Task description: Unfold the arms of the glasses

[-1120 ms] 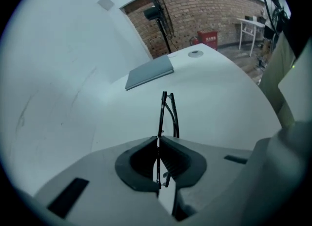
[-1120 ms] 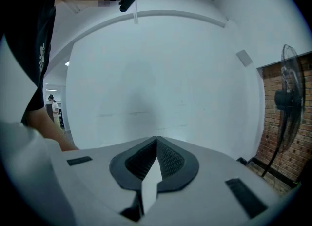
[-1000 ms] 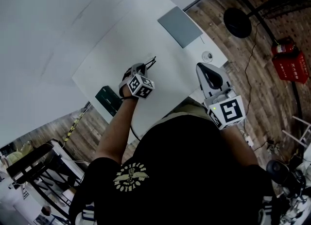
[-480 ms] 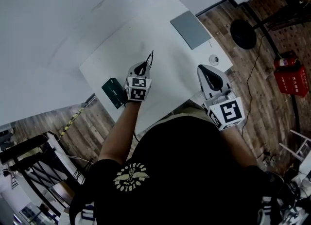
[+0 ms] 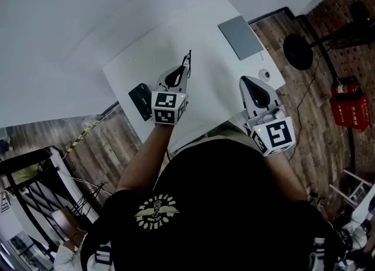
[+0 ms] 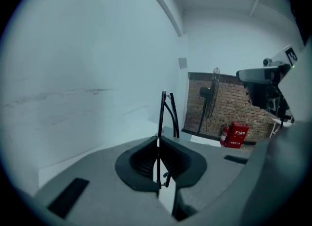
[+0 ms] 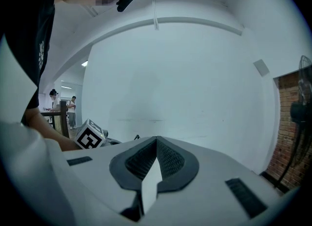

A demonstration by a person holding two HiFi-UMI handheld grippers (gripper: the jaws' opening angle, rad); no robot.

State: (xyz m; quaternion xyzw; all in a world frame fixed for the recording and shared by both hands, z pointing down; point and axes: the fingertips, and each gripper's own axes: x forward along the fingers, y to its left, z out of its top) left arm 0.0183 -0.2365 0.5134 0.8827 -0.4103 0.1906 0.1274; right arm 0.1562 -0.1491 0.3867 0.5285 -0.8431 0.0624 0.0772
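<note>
Thin black glasses (image 5: 187, 63) stick up out of my left gripper (image 5: 174, 78), which is shut on them and holds them raised above the white table (image 5: 205, 88). In the left gripper view the glasses (image 6: 165, 117) stand upright between the closed pads, two dark slender bars rising past the tips of the left gripper (image 6: 158, 137). My right gripper (image 5: 256, 91) hangs over the table's near right edge, shut with nothing in it. In the right gripper view the right gripper (image 7: 156, 139) has its pads meeting, and the left gripper's marker cube (image 7: 90, 134) shows at the left.
A dark green case (image 5: 141, 100) lies near the table's left edge. A grey pad (image 5: 240, 37) lies at the far right corner, with a small round object (image 5: 265, 75) near it. A red fire extinguisher (image 5: 350, 101) and a fan base (image 5: 297, 52) stand on the wooden floor.
My left gripper has risen with the glasses, which now point more upright. The head view has shifted. The right gripper has stayed put.
</note>
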